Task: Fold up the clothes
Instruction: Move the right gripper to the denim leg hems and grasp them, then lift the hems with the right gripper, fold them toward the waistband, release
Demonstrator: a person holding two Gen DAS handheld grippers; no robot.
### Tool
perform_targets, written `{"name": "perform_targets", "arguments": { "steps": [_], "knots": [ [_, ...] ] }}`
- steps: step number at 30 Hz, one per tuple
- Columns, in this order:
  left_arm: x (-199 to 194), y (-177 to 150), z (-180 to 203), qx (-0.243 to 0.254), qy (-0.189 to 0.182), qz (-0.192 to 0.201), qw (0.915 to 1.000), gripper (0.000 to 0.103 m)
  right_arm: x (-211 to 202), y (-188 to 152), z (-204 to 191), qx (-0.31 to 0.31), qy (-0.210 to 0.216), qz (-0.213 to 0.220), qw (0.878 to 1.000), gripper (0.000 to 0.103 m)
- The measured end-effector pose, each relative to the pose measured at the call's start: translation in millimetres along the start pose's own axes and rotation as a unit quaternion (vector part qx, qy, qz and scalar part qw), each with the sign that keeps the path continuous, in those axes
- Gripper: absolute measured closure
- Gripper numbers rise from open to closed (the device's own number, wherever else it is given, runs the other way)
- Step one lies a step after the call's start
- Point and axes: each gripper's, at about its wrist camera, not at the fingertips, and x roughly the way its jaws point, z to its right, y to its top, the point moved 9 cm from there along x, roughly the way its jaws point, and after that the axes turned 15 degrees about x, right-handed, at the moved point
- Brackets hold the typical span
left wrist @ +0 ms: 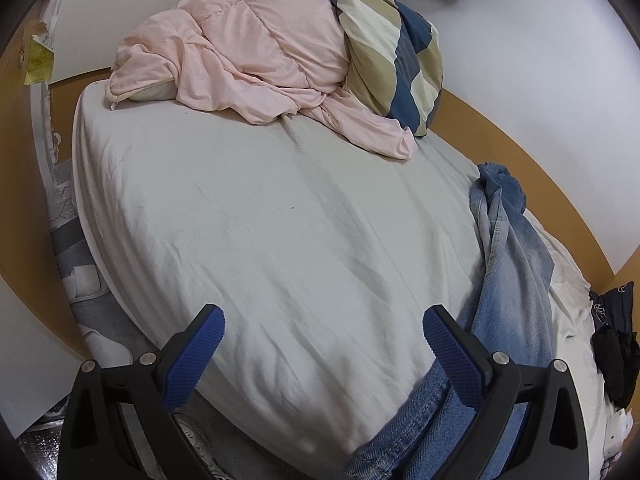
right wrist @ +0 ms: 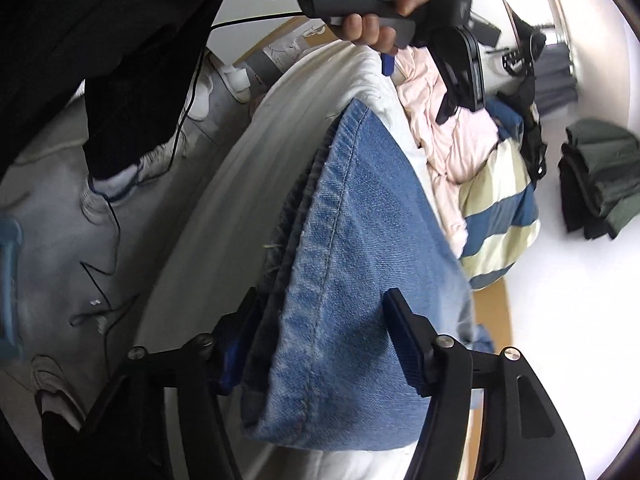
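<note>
Light blue jeans [left wrist: 508,280] lie stretched along the right side of a bed with a pale sheet [left wrist: 280,220]. My left gripper [left wrist: 324,316] hovers open over the sheet near the bed's edge, its right finger above the jeans' lower leg, with nothing between its fingers. In the right wrist view the hem end of the jeans [right wrist: 360,220] fills the gap between the wide-apart fingers of my right gripper [right wrist: 320,300], which stands open around the denim. A hand holds the left gripper [right wrist: 420,88] at the top of that view.
A crumpled pink duvet [left wrist: 248,48] and a striped pillow [left wrist: 396,60] sit at the bed's head. Dark clothes [left wrist: 612,340] lie at the right edge. Dark folded garments [right wrist: 600,176] show beside the wall. The person's leg and shoe [right wrist: 120,184] stand on the floor beside the bed.
</note>
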Motion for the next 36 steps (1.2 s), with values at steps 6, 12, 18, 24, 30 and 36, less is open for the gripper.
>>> {"name": "perform_targets", "arguments": {
  "steps": [6,12,18,24,30,36],
  "knots": [
    [1,1,1,0.003,0.011,0.002,0.9999,0.002,-4,9,14,0.082,0.064,-0.004,0.995,0.056],
    [12,-3,1,0.013,0.024,0.001,0.9996,0.002,-13,25,63,0.234,0.161,0.003,0.959,0.075],
    [7,3,-8,-0.028,0.015,0.015,0.9994,0.002,-10,31,130,0.351,0.156,0.028,0.923,0.077],
    [12,9,-3,-0.033,0.011,0.016,0.9993,0.003,11,2,203,0.489,0.130,0.015,0.863,0.077],
    [19,12,23,0.000,-0.002,0.015,0.9999,0.003,45,-49,237,0.592,0.127,-0.035,0.795,0.077],
    [32,12,50,0.031,-0.005,0.005,0.9995,0.003,78,-94,241,0.673,0.153,-0.089,0.718,0.071]
  ]
}}
